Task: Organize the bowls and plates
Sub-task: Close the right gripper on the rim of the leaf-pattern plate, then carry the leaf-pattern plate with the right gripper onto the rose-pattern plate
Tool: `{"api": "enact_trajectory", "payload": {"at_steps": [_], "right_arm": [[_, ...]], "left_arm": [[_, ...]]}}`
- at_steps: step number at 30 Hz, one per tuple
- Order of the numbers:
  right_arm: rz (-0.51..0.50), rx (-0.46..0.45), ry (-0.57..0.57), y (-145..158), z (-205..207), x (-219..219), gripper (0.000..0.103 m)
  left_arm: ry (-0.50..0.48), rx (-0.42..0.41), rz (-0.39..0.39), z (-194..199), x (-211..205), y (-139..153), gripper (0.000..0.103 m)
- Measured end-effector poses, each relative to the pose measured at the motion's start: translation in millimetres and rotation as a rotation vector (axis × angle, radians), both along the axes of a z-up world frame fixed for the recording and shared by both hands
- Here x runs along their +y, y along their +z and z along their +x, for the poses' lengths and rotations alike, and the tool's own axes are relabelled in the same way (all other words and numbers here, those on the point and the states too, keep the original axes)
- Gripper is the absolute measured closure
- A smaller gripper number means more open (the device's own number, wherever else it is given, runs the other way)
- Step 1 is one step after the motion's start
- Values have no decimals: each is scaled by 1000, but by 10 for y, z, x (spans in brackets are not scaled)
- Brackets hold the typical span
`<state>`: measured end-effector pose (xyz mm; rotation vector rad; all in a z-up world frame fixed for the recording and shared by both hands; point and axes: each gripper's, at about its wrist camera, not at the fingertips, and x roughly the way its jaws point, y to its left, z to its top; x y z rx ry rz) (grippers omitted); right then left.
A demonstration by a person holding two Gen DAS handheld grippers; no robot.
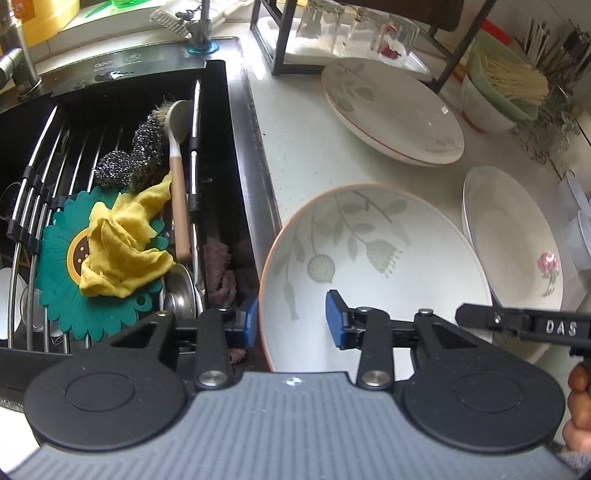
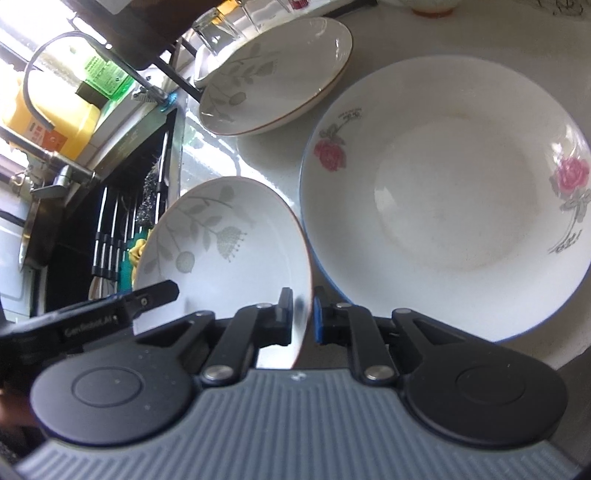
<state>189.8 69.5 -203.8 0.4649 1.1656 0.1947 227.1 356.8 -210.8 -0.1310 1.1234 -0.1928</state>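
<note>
On table beside sink: leaf-patterned bowl, touching rose plate. Right tool clenched on bowl's rim. Left tool straddling opposite rim, fingers apart, not pressing. Second leaf plate farther back.

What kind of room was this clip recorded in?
Most likely a home kitchen counter beside a sink: a black sink holding steel scourers, leaf-patterned plates on the countertop, and upturned glasses on a drying rack.

Blk linkage arms, blue pads, silver screws.
</note>
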Motion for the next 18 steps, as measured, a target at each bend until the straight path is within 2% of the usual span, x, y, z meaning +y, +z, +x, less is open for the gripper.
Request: {"api": "enact_trajectory", "payload": {"at_steps": [6,11,18], "right_arm": [[-26,-17,56,-8,17,52,88],[-26,1,67,23,4,74,88],[-11,-17,104,341,8,56,88]], "left_arm": [[5,16,-30,40,28,-38,59],[14,28,-95,64,139,-1,59],[28,11,-194,14,286,270,59]]}}
